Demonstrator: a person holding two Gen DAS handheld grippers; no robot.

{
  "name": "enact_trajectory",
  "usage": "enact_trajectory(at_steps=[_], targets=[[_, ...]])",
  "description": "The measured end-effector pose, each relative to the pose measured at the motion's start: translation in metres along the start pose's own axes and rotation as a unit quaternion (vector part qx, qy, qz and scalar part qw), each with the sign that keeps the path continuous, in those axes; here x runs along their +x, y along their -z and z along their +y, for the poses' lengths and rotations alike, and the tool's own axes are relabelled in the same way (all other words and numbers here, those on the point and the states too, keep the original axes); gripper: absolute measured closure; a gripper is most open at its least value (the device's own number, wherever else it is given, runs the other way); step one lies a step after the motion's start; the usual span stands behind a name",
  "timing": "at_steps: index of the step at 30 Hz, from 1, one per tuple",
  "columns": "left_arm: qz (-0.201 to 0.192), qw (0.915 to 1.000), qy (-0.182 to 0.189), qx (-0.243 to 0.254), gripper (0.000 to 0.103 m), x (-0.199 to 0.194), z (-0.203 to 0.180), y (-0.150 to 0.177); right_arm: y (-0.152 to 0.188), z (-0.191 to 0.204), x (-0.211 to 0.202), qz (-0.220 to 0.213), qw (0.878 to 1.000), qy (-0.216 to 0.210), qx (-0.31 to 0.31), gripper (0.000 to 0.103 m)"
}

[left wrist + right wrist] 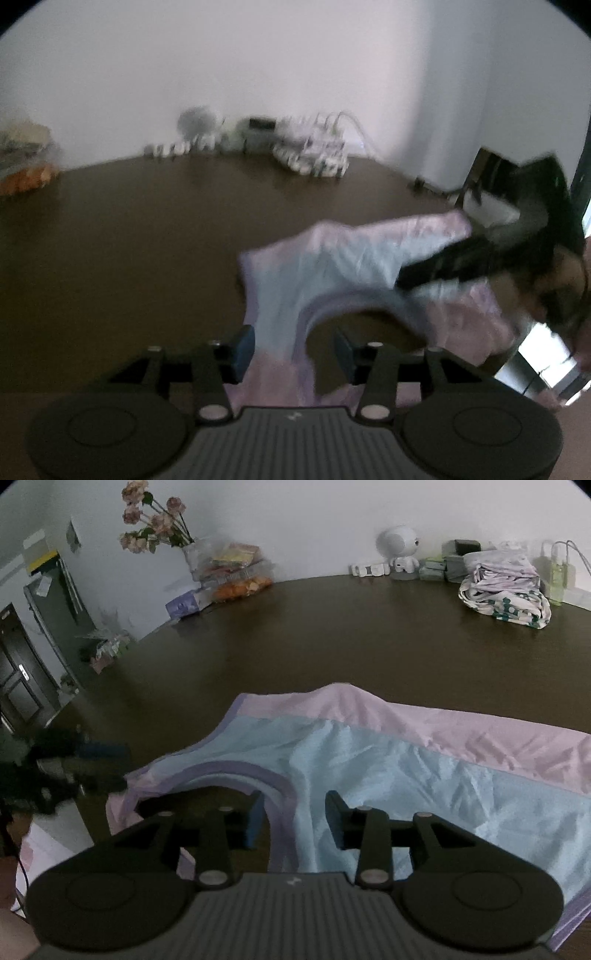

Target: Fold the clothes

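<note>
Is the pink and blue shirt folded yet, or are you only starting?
Only starting. Done: a bundle of clothes sits at the back of the table, though I can't tell how neatly it's folded. In hand: the shirt lies spread and wrinkled, with the left gripper and right gripper both open at its collar, gripping nothing. Left: every fold of this shirt.

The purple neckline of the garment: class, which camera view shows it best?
The right wrist view: the purple neckline is sharp, curving under the open right gripper. The left wrist view shows it motion-blurred.
</note>
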State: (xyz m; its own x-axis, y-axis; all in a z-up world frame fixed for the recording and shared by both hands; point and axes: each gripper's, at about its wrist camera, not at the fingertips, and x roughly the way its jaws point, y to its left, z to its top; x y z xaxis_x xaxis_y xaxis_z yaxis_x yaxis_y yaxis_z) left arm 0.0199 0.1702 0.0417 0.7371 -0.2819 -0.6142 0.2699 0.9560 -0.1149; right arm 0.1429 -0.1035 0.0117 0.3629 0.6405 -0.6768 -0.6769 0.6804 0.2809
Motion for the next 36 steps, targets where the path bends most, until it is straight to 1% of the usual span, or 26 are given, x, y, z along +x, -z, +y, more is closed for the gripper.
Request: enact_trajectory(at_steps=[1, 3, 4, 5, 7, 9, 10, 11, 13, 15, 16, 17, 19, 20, 21, 22, 24, 25, 26, 27, 29, 30, 31, 32, 34, 36], targets=[[-0.003, 1.0000, -0.001, 0.006, 0.057, 0.003, -0.003, -0.005, 0.001, 0.004, 0.003, 0.005, 1.000, 0.000, -0.009, 0.066], [0.003, 0.9996, -0.005, 0.026, 0.057, 0.017, -0.011, -0.014, 0.002, 0.013, 0.008, 0.014, 1.000, 0.002, -0.028, 0.067], [0.008, 0.9994, -0.002, 0.032, 0.057, 0.027, -0.014, -0.017, 0.001, 0.016, 0.012, 0.018, 0.999, 0.008, -0.037, 0.069], [0.013, 0.9993, -0.001, 0.033, 0.058, 0.036, -0.016, -0.020, 0.001, 0.019, 0.015, 0.021, 0.999, 0.012, -0.046, 0.073], [0.024, 0.9993, -0.002, 0.029, 0.059, 0.054, -0.017, -0.024, 0.001, 0.023, 0.019, 0.031, 0.998, 0.016, -0.055, 0.096], [0.034, 0.9993, -0.005, 0.014, 0.060, 0.066, -0.014, -0.024, 0.001, 0.026, 0.022, 0.038, 0.997, 0.019, -0.064, 0.098], [0.036, 0.9993, -0.006, 0.006, 0.060, 0.068, -0.012, -0.024, 0.001, 0.026, 0.017, 0.032, 0.997, 0.011, -0.066, 0.099], [0.035, 0.9994, -0.004, -0.002, 0.060, 0.070, -0.009, -0.025, 0.000, 0.028, 0.012, 0.025, 0.997, 0.002, -0.068, 0.099], [0.033, 0.9993, 0.003, -0.016, 0.060, 0.073, -0.005, -0.027, -0.002, 0.029, 0.007, 0.021, 0.997, -0.001, -0.079, 0.098], [0.030, 0.9991, 0.011, -0.028, 0.059, 0.077, -0.002, -0.031, 0.001, 0.028, 0.015, 0.043, 0.996, 0.002, -0.083, 0.096], [0.029, 0.9989, 0.015, -0.033, 0.059, 0.080, -0.001, -0.034, 0.003, 0.027, 0.018, 0.052, 0.995, 0.001, -0.082, 0.094], [0.029, 0.9987, 0.018, -0.038, 0.060, 0.083, 0.000, -0.037, 0.005, 0.025, 0.020, 0.056, 0.995, 0.000, -0.079, 0.090], [0.032, 0.9986, 0.023, -0.035, 0.060, 0.091, -0.002, -0.042, 0.008, 0.022, 0.014, 0.046, 0.997, -0.009, -0.066, 0.071], [0.034, 0.9986, 0.025, -0.034, 0.061, 0.095, -0.003, -0.044, 0.009, 0.020, 0.009, 0.037, 0.997, -0.015, -0.059, 0.068], [0.038, 0.9986, 0.027, -0.024, 0.066, 0.100, -0.006, -0.045, 0.010, 0.017, 0.004, 0.029, 0.998, -0.020, -0.050, 0.068], [0.042, 0.9986, 0.029, -0.012, 0.075, 0.105, -0.009, -0.046, 0.011, 0.013, -0.002, 0.020, 0.999, -0.020, -0.039, 0.068], [0.056, 0.9980, 0.026, 0.011, 0.082, 0.114, -0.016, -0.046, 0.013, 0.004, -0.013, 0.003, 1.000, -0.019, -0.016, 0.068], [0.067, 0.9972, 0.021, 0.025, 0.085, 0.118, -0.020, -0.044, 0.015, -0.001, -0.017, -0.003, 1.000, -0.009, -0.005, 0.068], [0.078, 0.9961, 0.016, 0.038, 0.085, 0.122, -0.023, -0.041, 0.018, -0.007, -0.020, -0.006, 1.000, 0.002, 0.006, 0.068], [0.078, 0.9961, 0.013, 0.040, 0.085, 0.123, -0.024, -0.042, 0.021, -0.014, -0.023, -0.009, 1.000, 0.012, 0.015, 0.068], [0.074, 0.9964, 0.008, 0.042, 0.081, 0.122, -0.024, -0.045, 0.027, -0.023, -0.020, -0.004, 0.999, 0.031, 0.021, 0.068], [0.072, 0.9965, 0.006, 0.043, 0.075, 0.122, -0.025, -0.047, 0.029, -0.027, -0.018, -0.002, 0.999, 0.041, 0.022, 0.068], [0.070, 0.9966, 0.003, 0.043, 0.072, 0.122, -0.025, -0.048, 0.031, -0.028, -0.015, -0.001, 0.999, 0.049, 0.016, 0.068], [0.068, 0.9967, 0.001, 0.044, 0.073, 0.122, -0.025, -0.050, 0.031, -0.028, -0.012, -0.007, 0.999, 0.054, 0.004, 0.068], [0.064, 0.9969, -0.004, 0.045, 0.072, 0.122, -0.025, -0.053, 0.028, -0.024, -0.006, -0.009, 0.998, 0.066, -0.017, 0.068], [0.060, 0.9971, -0.009, 0.047, 0.074, 0.121, -0.026, -0.056, 0.025, -0.021, -0.001, -0.009, 0.997, 0.072, -0.029, 0.068]])
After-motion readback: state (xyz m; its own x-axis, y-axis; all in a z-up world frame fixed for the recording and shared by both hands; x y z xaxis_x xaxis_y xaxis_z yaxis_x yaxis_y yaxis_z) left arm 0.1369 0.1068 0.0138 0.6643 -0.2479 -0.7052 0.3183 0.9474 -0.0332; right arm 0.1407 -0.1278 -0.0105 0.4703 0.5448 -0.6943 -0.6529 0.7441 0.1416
